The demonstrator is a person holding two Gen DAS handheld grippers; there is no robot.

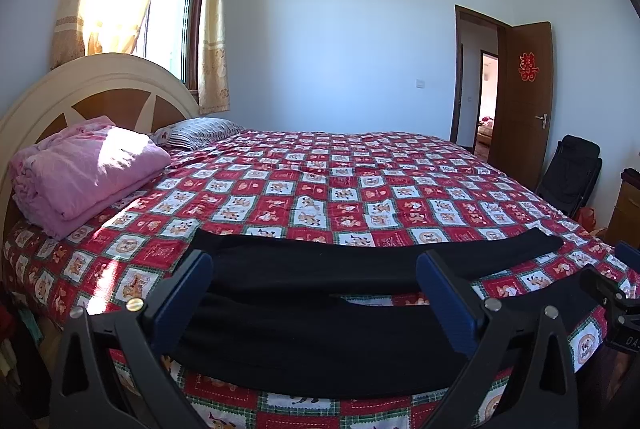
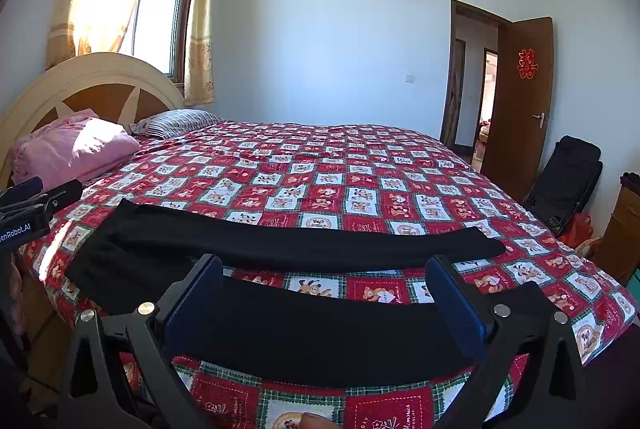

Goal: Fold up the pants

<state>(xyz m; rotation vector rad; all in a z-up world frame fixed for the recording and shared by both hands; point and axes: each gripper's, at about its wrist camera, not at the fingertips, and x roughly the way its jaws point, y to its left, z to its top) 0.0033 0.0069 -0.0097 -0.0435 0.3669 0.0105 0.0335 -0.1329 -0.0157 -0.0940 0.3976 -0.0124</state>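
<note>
Beyond the black pants [image 2: 296, 249] the patterned bedspread [image 2: 360, 165] lies bare to the far edge; the folded pink blanket [image 2: 76, 149] and striped pillow [image 2: 180, 123] crowd the headboard [image 2: 92, 69] end

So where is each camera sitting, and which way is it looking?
Left wrist view: sits on the left gripper, low at the near bed edge, looking across the black pants toward the door; its own open blue fingers show, and the other gripper's tip at far right.
Right wrist view: sits on the right gripper, further toward the pants' leg ends, facing the same way; its open fingers show, the left gripper at far left.
Shared: pants, checked bedspread, pink blanket, window, door.
</note>
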